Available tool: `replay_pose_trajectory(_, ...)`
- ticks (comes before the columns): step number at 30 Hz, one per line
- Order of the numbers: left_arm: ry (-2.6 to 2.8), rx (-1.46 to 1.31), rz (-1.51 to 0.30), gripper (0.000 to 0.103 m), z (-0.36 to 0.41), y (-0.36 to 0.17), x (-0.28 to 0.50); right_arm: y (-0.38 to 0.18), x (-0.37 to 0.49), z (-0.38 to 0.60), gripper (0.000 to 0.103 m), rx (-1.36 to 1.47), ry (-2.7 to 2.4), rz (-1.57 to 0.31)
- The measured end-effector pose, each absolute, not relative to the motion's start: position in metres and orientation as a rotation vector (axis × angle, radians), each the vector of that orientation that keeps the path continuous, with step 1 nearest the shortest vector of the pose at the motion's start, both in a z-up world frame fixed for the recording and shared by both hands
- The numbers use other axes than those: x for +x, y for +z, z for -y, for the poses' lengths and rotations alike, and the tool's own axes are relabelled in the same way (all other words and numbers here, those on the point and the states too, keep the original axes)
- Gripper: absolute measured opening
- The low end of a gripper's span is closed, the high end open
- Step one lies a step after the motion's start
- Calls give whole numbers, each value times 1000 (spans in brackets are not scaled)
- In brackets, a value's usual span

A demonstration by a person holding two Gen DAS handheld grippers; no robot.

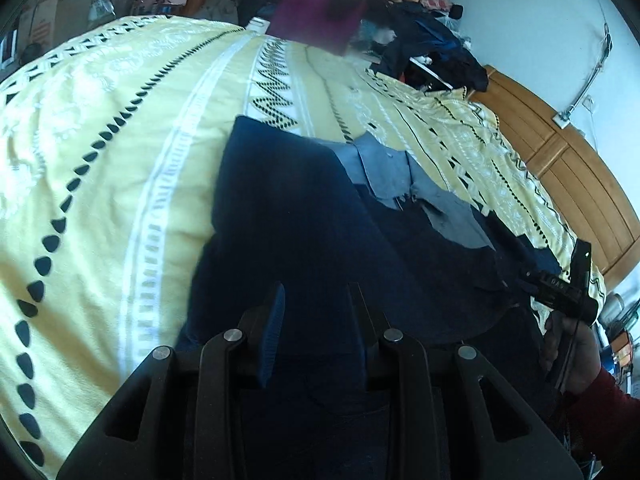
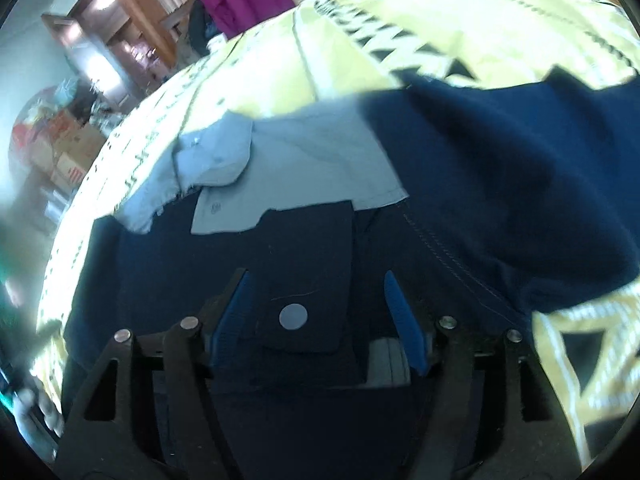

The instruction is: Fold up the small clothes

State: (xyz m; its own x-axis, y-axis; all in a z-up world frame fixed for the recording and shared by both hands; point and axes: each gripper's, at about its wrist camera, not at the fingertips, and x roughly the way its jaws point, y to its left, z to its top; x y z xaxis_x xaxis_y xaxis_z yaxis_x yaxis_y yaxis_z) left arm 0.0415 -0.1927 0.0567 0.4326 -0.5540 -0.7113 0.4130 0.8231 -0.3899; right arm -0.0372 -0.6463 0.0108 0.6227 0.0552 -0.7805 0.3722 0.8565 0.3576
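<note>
Left wrist view: navy garment [image 1: 304, 220] lies on bedspread [image 1: 120, 128], both tongs [image 1: 316, 312] [image 2: 316, 304] open above it; risk: closing may pinch bedspread too, dragging fold crooked.

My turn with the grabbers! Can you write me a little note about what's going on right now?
Left gripper: open, hovering over the dark navy garment with a pale blue collar, holding nothing.
Right gripper: open, over the same garment near its navy flap with a round silver snap, holding nothing.
The garment lies spread on the yellow patterned bedspread, collar at the far end.
Done: in the right wrist view, one navy side looks laid over the body. I cannot tell how many folds are made.
Left: probably finish folding it into a neat small bundle.
</note>
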Motion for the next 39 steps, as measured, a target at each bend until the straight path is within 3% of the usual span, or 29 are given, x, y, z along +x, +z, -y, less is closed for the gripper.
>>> replay_pose_trajectory(4,-581,-163,-902,30,191,66,56,6,-18,649,65,523,-122,-911)
replay_pose_trajectory(6,-580,-162,-892,30,194,70,68,6,-11,653,53,535,-119,-919)
replay_pose_trajectory(7,-580,-155,-891,30,196,71,74,7,-6,656,34,557,-90,-920)
replay_pose_trajectory(8,-584,-148,-897,30,201,70,80,7,-2,657,23,574,-66,-930)
replay_pose_trajectory(12,-596,-113,-947,30,218,60,101,7,10,652,24,498,-47,-997)
replay_pose_trajectory(13,-594,-115,-957,30,219,56,104,11,6,653,35,480,-72,-984)
replay_pose_trajectory(14,-589,-119,-964,30,220,53,104,16,0,655,55,463,-113,-967)
replay_pose_trajectory(16,-584,-132,-964,30,218,50,103,22,-12,660,71,454,-177,-925)
replay_pose_trajectory(17,-583,-136,-961,30,218,50,101,21,-15,662,71,455,-189,-924)
replay_pose_trajectory(18,-583,-141,-956,30,216,50,98,16,-16,663,70,462,-178,-944)
replay_pose_trajectory(21,-572,-144,-951,31,211,49,94,9,-12,662,47,466,-127,-954)
replay_pose_trajectory(23,-558,-146,-949,31,207,50,93,11,-10,664,1,480,-105,-944)
replay_pose_trajectory(29,-538,-126,-907,33,204,64,91,47,-30,685,0,432,-163,-789)
replay_pose_trajectory(33,-548,-82,-908,34,216,65,94,11,-28,694,0,455,-156,-910)
replay_pose_trajectory(35,-542,-32,-955,44,227,56,97,0,-32,690,1,447,-146,-929)
replay_pose_trajectory(37,-486,92,-1062,39,239,32,101,2,-37,692,4,472,-151,-913)
replay_pose_trajectory(39,-467,124,-1059,36,237,26,98,5,-42,696,11,489,-170,-904)
